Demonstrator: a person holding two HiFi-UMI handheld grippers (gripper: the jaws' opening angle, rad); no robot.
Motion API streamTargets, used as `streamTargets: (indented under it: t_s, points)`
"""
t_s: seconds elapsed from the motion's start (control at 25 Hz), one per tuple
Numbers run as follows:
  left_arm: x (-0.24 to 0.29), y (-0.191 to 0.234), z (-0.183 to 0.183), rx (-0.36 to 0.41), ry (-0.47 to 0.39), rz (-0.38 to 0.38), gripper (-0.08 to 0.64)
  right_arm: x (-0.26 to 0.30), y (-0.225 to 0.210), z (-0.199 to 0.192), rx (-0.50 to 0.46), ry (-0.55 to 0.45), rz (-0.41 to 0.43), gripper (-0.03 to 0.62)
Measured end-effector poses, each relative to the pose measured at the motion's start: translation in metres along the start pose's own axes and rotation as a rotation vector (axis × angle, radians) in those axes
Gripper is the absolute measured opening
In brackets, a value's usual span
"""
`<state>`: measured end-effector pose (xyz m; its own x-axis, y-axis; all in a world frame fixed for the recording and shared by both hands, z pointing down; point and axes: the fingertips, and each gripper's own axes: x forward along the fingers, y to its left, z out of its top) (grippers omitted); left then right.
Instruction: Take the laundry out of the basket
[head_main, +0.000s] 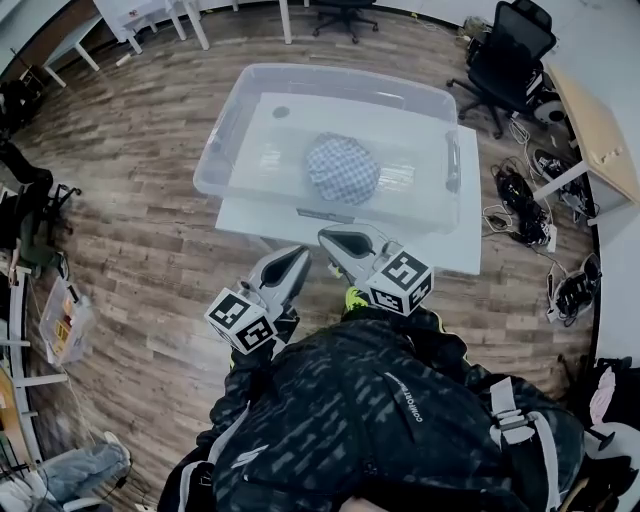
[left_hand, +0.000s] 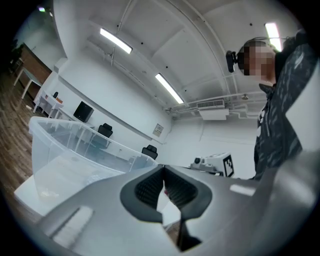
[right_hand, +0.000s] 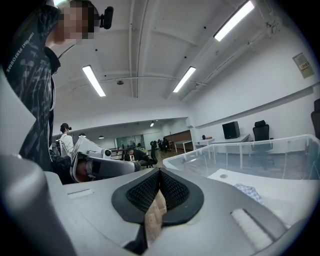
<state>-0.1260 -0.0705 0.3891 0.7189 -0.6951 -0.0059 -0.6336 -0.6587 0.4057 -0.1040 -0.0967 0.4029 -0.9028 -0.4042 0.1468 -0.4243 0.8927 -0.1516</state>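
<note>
A clear plastic basket (head_main: 229, 150) stands on a small white table (head_main: 470, 255). Inside it lies a bundled blue-and-white checked cloth (head_main: 341, 168), whose edge also shows in the right gripper view (right_hand: 248, 190). Both grippers hang close to my chest, short of the table's front edge and outside the basket. My left gripper (head_main: 297, 256) is shut with nothing in it, its tips meeting (left_hand: 163, 170). My right gripper (head_main: 331, 238) is beside it, also shut and empty (right_hand: 159, 173). The basket's wall shows in the left gripper view (left_hand: 60, 142) and the right gripper view (right_hand: 260, 152).
A black office chair (head_main: 507, 55) and a wooden desk (head_main: 598, 130) stand to the right, with cables and shoes (head_main: 520, 200) on the floor between. White table legs (head_main: 190, 20) are at the back. Bags and clutter (head_main: 60, 320) line the left wall. People (right_hand: 66, 140) stand far off.
</note>
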Motion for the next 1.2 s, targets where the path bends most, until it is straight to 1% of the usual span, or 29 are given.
streamTargets:
  t_s: [0.12, 0.32, 0.48, 0.68, 0.8, 0.92, 1.2]
  points:
    - [0.027, 0.006, 0.010, 0.010, -0.014, 0.016, 0.009, -0.003, -0.025, 0.006, 0.004, -0.003, 0.016, 0.000]
    - [0.072, 0.017, 0.030, 0.031, -0.031, 0.034, 0.009, -0.002, -0.067, 0.027, -0.004, -0.020, 0.050, 0.000]
    - [0.102, 0.024, 0.034, 0.040, -0.030, 0.057, 0.009, -0.008, -0.097, 0.035, -0.008, -0.031, 0.068, 0.000]
    - [0.131, 0.034, 0.039, 0.050, -0.033, 0.079, 0.009, -0.012, -0.132, 0.039, -0.002, -0.034, 0.069, 0.000]
    - [0.148, 0.044, 0.047, 0.067, -0.045, 0.077, 0.009, -0.006, -0.153, 0.045, -0.006, -0.041, 0.067, 0.000]
    - [0.155, 0.050, 0.050, 0.059, -0.038, 0.066, 0.009, -0.003, -0.160, 0.049, 0.022, -0.051, 0.063, 0.000]
    - [0.164, 0.073, 0.070, 0.066, -0.039, 0.020, 0.009, 0.016, -0.181, 0.055, -0.006, -0.023, -0.003, 0.000]
